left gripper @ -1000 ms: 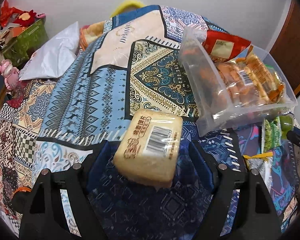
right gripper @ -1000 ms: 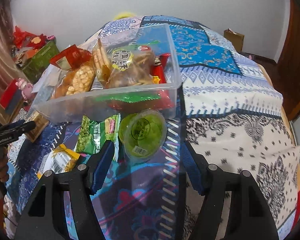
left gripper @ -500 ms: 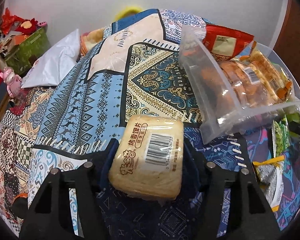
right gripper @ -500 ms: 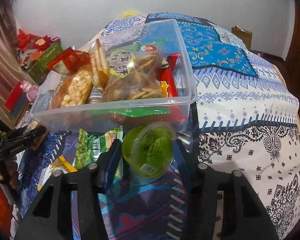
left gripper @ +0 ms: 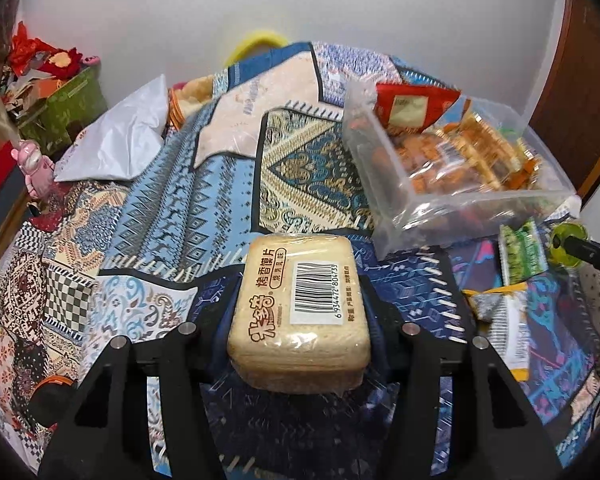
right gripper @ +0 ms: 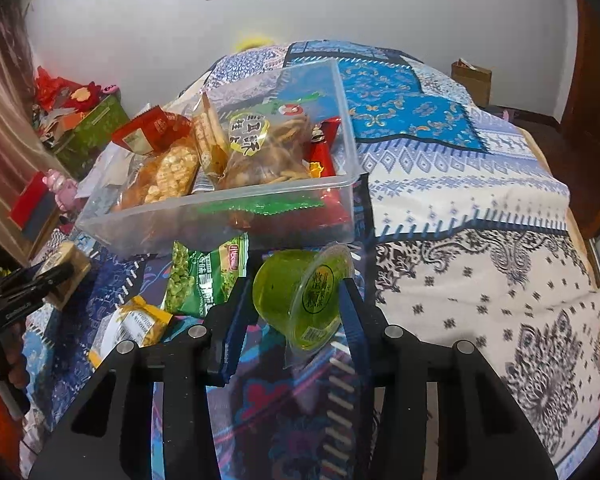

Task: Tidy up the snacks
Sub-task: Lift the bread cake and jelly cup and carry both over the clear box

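My left gripper [left gripper: 300,316] is shut on a tan pack of toasted bun slices [left gripper: 300,308] with a barcode label, held above the patterned bedspread. My right gripper [right gripper: 296,300] is shut on a green jelly cup [right gripper: 296,296], tilted on its side, just in front of the clear plastic bin [right gripper: 220,220]. The bin holds several snack bags and also shows in the left wrist view [left gripper: 480,204] at the right. The left gripper and its pack show at the left edge of the right wrist view [right gripper: 40,280].
A green pea bag [right gripper: 204,280] and a yellow-edged packet [right gripper: 136,320] lie on the bedspread in front of the bin. A white pillow [left gripper: 120,140], a pink toy [left gripper: 36,164] and a green box [left gripper: 68,104] are at the far left. The bed edge drops off at the right [right gripper: 580,216].
Both grippers closed from open onto their items. The bun pack and the jelly cup have been lifted, and the cup has tipped onto its side.
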`<state>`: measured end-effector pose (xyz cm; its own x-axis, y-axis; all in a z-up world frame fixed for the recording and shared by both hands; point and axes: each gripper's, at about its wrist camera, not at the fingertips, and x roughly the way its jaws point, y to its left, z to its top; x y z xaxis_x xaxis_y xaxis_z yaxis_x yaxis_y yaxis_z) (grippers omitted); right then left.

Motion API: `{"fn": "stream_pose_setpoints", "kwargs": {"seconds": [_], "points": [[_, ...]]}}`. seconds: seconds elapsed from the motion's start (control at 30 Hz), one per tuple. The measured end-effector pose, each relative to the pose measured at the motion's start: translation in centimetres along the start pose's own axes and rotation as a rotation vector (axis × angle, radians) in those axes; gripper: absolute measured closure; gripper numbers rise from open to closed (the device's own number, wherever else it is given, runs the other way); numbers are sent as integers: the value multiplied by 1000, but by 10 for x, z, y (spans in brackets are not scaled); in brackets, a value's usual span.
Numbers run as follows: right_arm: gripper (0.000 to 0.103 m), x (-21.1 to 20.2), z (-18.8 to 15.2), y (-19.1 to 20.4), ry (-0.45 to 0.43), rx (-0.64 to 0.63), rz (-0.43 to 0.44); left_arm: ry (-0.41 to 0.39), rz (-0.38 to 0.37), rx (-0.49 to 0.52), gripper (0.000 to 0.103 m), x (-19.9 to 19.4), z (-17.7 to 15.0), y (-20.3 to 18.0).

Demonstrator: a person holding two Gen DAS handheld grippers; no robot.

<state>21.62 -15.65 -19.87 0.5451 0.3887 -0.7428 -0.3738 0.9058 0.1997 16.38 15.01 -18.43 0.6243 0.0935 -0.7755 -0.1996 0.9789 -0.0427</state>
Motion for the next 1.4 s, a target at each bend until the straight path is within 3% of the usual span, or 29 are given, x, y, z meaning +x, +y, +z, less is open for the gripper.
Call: {"fn": "stream_pose_setpoints", "kwargs": {"seconds": [0.4,0.6,1.4], "points": [[63,-36,17,4,-112,-19,-14,-122,-32,14,48,-48,28,-18],[63,-43,30,6,-158,-28,-12,-158,-57,27,48,-53,46,-33],[63,11,65,4,-142,-57,12,-111,-116,74,48,30,98,-97]]}}
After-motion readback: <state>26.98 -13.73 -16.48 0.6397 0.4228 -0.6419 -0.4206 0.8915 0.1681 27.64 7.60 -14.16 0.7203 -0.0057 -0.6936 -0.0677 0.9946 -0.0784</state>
